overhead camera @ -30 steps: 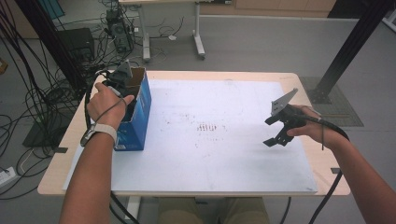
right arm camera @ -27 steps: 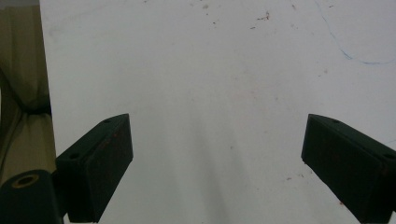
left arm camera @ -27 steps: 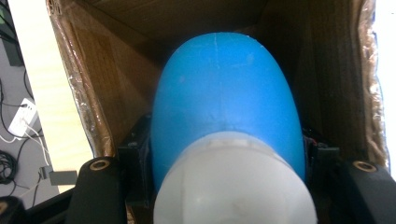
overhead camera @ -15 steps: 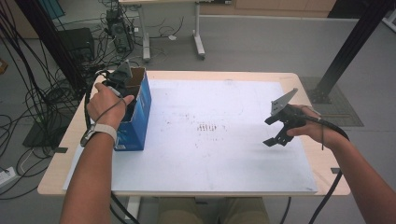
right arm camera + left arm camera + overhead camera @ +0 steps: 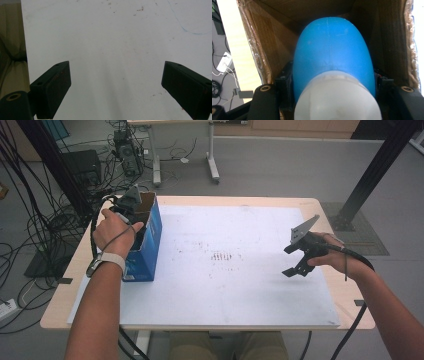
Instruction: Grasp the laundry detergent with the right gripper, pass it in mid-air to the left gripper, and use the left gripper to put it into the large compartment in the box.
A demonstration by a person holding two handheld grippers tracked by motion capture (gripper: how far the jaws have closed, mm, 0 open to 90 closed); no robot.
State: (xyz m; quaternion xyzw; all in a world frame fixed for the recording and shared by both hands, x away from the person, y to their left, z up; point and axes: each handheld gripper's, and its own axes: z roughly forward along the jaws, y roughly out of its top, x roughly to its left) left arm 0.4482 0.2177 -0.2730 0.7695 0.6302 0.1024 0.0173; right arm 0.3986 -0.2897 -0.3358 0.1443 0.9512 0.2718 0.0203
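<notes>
Inside the open cardboard box [image 5: 145, 240] at the left edge of the tabletop [image 5: 240, 295]: left tongs [image 5: 131, 204] reaching down through the box mouth, pinched on a blue bottle [image 5: 333, 52] with a whitish cap end [image 5: 337, 97]. Jaws pressed against both flanks of the bottle, seen close in the left gripper view; grip looks firm, near the cap-side shoulder.

Bottle's long axis running straight along the line of the left tongs. Cap end toward the camera, rounded blue base pointing away, deeper into the box. Brown box walls close on either side of the bottle, taped rim at left and right; little spare room sideways.

Right tongs [image 5: 300, 259] well apart, over the white mat [image 5: 235, 220] on the right half of the tabletop, jaws spread wide, nothing between them; bare mat below in the right gripper view. Left hand [image 5: 116, 227] plainly the nearer one, already holding; right hand [image 5: 332, 257] across the full width of the mat from the box.

Judgement: work in hand is either lifting the bottle out or setting it in; cannot tell which from this instant. Either way, coming move turns on keeping travel in line with the bottle's long axis and the box opening, so the base clears the walls. Tilt off that axis likely to snag the cardboard rim.
</notes>
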